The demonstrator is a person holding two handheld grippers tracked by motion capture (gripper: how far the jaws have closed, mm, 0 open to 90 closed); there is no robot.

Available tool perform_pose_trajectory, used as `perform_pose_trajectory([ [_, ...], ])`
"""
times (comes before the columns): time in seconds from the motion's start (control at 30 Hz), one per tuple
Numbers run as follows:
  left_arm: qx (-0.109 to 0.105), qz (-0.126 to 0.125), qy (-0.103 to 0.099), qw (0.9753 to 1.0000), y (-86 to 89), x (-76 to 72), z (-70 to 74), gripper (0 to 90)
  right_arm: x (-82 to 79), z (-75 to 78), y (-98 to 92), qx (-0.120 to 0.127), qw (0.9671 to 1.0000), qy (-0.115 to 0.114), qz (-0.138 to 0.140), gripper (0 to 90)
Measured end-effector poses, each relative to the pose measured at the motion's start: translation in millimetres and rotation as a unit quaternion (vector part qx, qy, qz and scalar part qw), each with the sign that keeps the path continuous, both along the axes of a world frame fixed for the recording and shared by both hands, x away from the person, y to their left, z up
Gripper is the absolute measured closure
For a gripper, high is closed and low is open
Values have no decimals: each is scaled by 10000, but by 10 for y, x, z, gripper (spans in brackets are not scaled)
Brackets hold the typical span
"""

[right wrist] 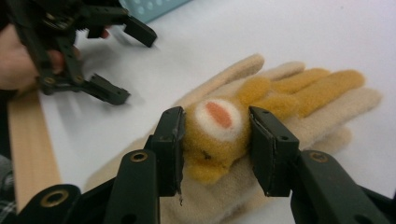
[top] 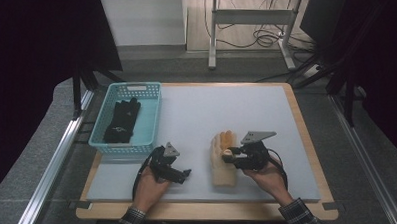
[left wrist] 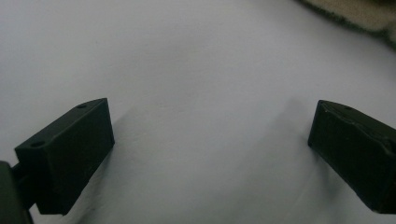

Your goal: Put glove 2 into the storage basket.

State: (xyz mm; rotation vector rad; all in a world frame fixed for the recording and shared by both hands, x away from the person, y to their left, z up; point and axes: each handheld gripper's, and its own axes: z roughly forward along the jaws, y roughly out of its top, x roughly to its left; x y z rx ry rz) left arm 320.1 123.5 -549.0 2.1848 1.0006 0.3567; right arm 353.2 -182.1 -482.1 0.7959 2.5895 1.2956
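The right tool pinches the glove's fuzzy orange patch, which may slip free; the left tool gapes empty.

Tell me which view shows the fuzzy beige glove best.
The right gripper view: the beige glove lies close up, its orange patch pinched between the right gripper jaws. The high view shows it small; the left gripper view catches a blurred beige edge, likely its.

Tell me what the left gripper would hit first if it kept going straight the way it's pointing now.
Probably the beige glove. The left gripper is open, with bare grey mat between its jaws, and points across the table toward the glove, whose fuzzy edge shows ahead at the top right of the left gripper view. Depth is unclear, so the mat might come first.
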Motion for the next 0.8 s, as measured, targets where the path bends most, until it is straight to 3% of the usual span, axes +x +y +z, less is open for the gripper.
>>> perform_pose_trajectory([
  [0.2,1,-2,-1,10000,0,0,0,5,1,-202,41,-229,9997,-70,-47,530],
  [0.23,18,-13,1,10000,2,1,1,5,2,-210,30,-180,9998,-41,-44,516],
  [0.4,24,-17,3,10000,3,1,2,5,-5,-110,-41,-79,9998,-124,-140,427],
  [0.6,40,-23,-1,10000,3,0,3,4,19,-13,-259,16,9993,-170,-326,417],
  [0.77,50,21,-27,10000,-4,-5,2,0,27,-77,-403,-14,9991,-29,-419,490],
  [0.8,47,18,-15,10000,-3,-3,2,0,14,-124,-447,-124,9990,83,-413,594],
])
